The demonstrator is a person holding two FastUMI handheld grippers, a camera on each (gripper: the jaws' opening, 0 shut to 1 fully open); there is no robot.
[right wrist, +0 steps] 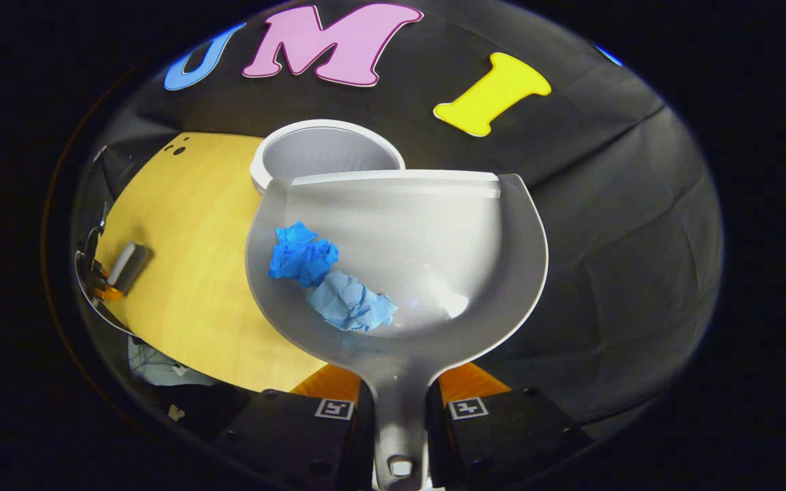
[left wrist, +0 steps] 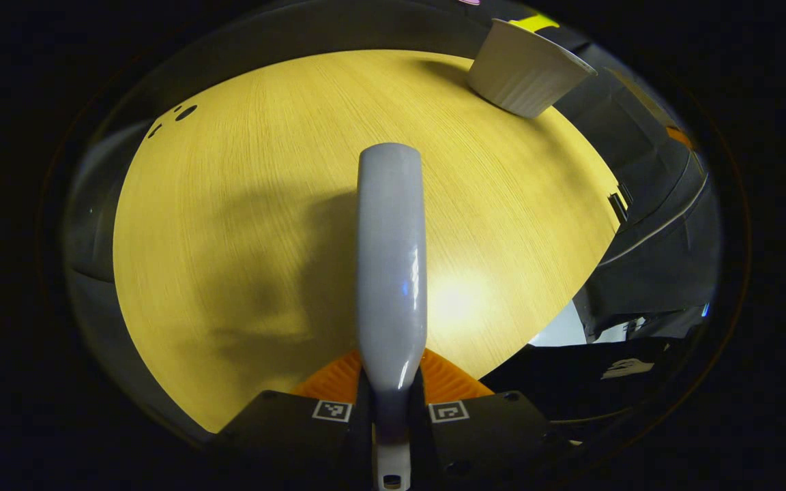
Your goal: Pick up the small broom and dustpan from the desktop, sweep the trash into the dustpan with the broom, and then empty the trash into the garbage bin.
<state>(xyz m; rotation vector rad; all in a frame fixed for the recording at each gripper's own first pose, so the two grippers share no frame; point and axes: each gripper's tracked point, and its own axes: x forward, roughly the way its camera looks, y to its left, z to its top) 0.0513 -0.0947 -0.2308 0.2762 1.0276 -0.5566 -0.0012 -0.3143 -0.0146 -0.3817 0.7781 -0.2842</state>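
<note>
Two crumpled paper wads, one bright blue [right wrist: 302,254] and one pale blue [right wrist: 352,305], lie in the translucent grey plastic dustpan [right wrist: 434,245], whose handle the right gripper [right wrist: 400,409] clamps, its front lip at the white round garbage bin [right wrist: 318,146]. The left gripper [left wrist: 390,402] grips the grey broom handle [left wrist: 391,259] above the yellow wooden desktop [left wrist: 229,204].

Both views sharp at centre, heavy fisheye bending toward the rims. Left gripper view: warm bright desktop [left wrist: 243,204], glare patch at 5 o'clock, broad soft shadow at 8 o'clock, sheen along the broom [left wrist: 391,266]. Right gripper view: dim surround, soft highlight inside the dustpan [right wrist: 434,239].
</note>
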